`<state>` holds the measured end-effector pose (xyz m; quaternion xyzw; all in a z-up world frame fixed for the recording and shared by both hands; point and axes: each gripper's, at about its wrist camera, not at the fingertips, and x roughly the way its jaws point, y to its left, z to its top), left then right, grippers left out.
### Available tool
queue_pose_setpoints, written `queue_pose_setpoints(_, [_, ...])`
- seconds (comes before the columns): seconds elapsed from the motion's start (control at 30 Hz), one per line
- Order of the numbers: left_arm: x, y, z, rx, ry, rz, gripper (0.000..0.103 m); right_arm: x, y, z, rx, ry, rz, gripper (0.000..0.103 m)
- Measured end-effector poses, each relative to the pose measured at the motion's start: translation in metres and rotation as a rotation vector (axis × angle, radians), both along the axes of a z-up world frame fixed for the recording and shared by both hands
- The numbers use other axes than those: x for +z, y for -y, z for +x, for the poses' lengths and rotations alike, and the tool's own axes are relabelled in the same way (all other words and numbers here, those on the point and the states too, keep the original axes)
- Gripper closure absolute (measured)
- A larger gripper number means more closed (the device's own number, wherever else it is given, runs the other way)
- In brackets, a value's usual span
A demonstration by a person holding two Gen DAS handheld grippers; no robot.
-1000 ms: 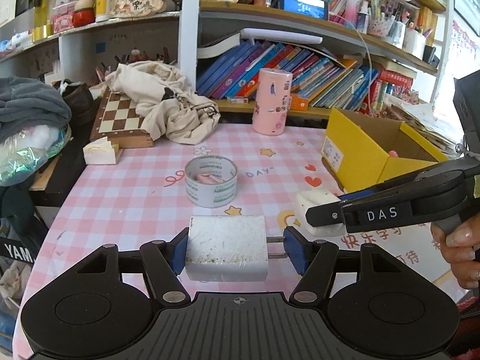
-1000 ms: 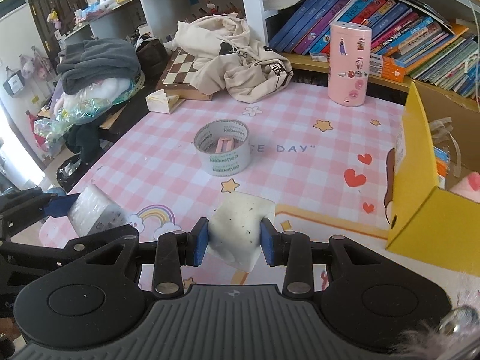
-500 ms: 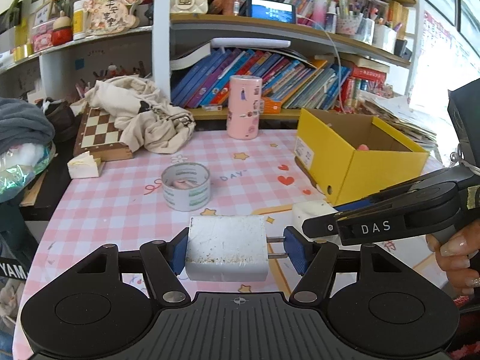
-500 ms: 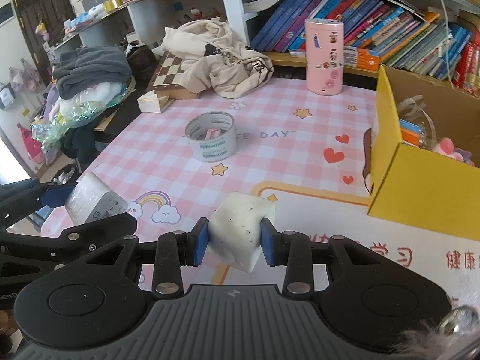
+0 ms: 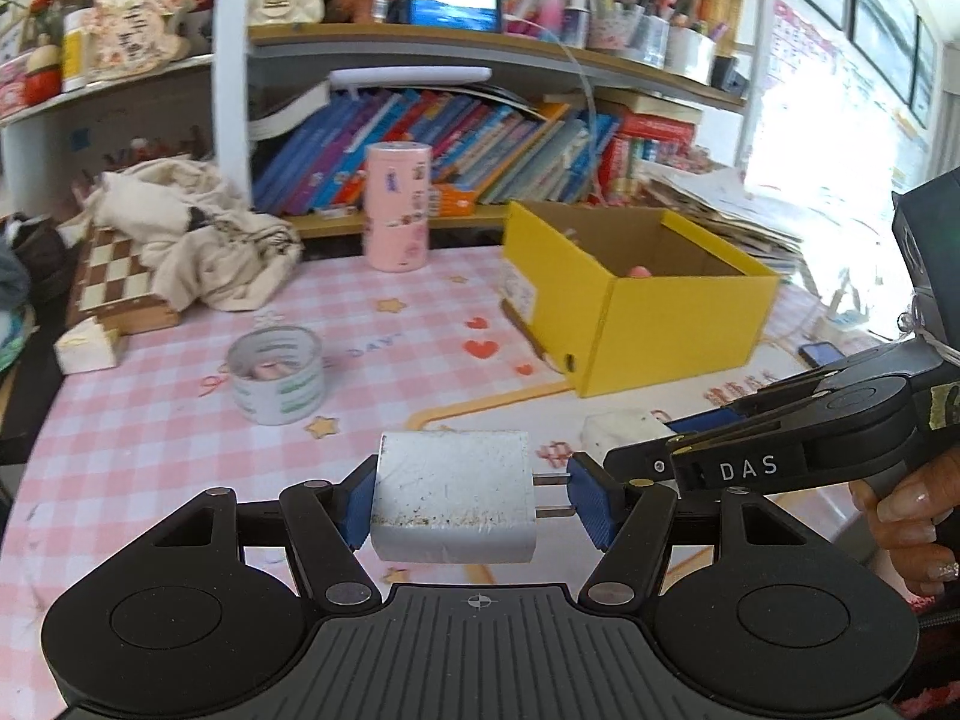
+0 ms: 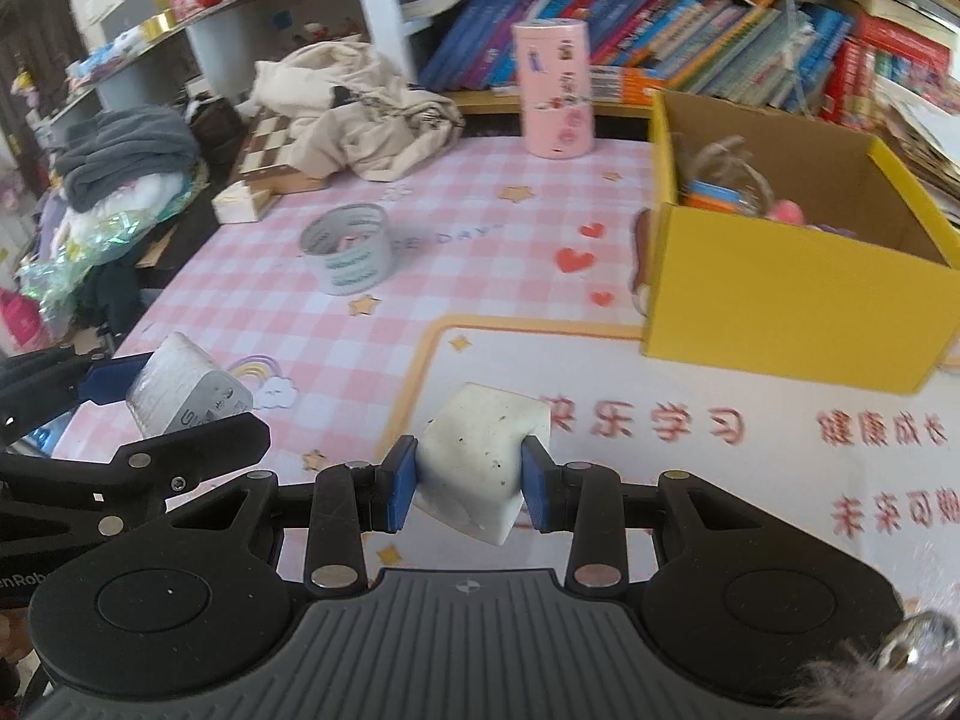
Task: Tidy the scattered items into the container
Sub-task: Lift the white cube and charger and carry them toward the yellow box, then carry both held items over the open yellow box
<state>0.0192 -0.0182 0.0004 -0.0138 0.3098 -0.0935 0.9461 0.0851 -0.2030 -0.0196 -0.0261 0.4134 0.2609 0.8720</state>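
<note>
My left gripper (image 5: 471, 507) is shut on a white plug charger (image 5: 453, 495), its two prongs against the right pad, held above the table. My right gripper (image 6: 469, 483) is shut on a white speckled eraser block (image 6: 480, 459), also held above the table. The open yellow cardboard box (image 5: 672, 318) stands ahead to the right; in the right wrist view the box (image 6: 780, 294) holds several small items. The right gripper and its block (image 5: 618, 427) show at the right of the left wrist view. The charger (image 6: 186, 393) shows at the left of the right wrist view.
A roll of tape (image 5: 277, 373) with a pink item inside stands on the pink checked tablecloth. A pink cylinder (image 5: 397, 213), a beige cloth (image 5: 198, 240) over a chessboard (image 5: 114, 282), a small white box (image 5: 87, 348) and bookshelves lie behind. A phone (image 5: 822, 353) lies right of the box.
Both grippers have moved to the right and nearer the yellow box, each still holding its item. The box now sits more central and larger in both views.
</note>
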Motion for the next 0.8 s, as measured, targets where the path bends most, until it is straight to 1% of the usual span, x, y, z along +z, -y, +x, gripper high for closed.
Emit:
queue_pose_setpoints(0.13, [-0.002, 0.013, 0.004, -0.055, -0.005, 0.004, 0.038, -0.003, 0.018, -0.002, -0.055, -0.009, -0.003, 0.069])
queue_pose_setpoints(0.23, [-0.003, 0.021, 0.006, -0.078, -0.005, 0.009, 0.038, -0.006, 0.029, -0.004, -0.086, -0.018, 0.0, 0.069])
queue_pose_setpoints(0.63, [-0.002, 0.049, 0.018, -0.136, -0.007, 0.018, 0.038, -0.006, 0.06, 0.001, -0.128, -0.026, -0.002, 0.069])
queue_pose_setpoints(0.8, [0.001, 0.061, 0.027, -0.135, 0.0, 0.022, 0.038, -0.004, 0.08, 0.009, -0.15, -0.028, 0.004, 0.069])
